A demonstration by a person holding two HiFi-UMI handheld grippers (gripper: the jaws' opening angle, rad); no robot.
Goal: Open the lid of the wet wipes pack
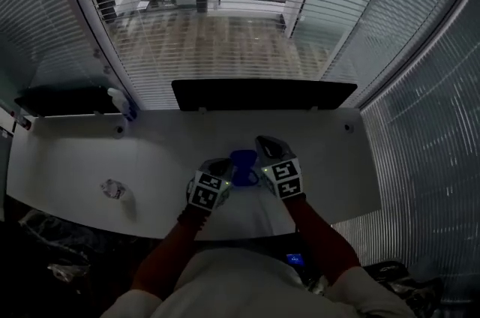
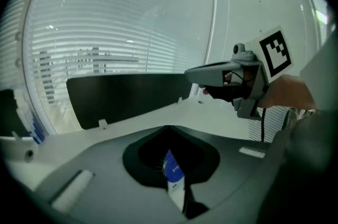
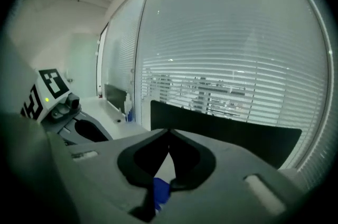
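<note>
- An office: a long white desk [image 1: 75,151] carries a dark monitor [image 1: 262,94].
- Slatted blinds [image 1: 225,46] hang across the glass walls on three sides of it.

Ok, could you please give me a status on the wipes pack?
Left tongs shut on blue plastic wet wipes pack. Right tongs shut on it too. Lid state unclear. Nothing obstructing.

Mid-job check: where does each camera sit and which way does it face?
Head view: on the head, steeply down at desk; forearms, left gripper, right gripper show.
Left gripper view: rides that gripper, faces monitor; own jaws, right gripper show.
Right gripper view: rides that gripper, faces monitor, blinds; own jaws, left gripper show.
Shared: monitor, wipes pack in all three.
</note>
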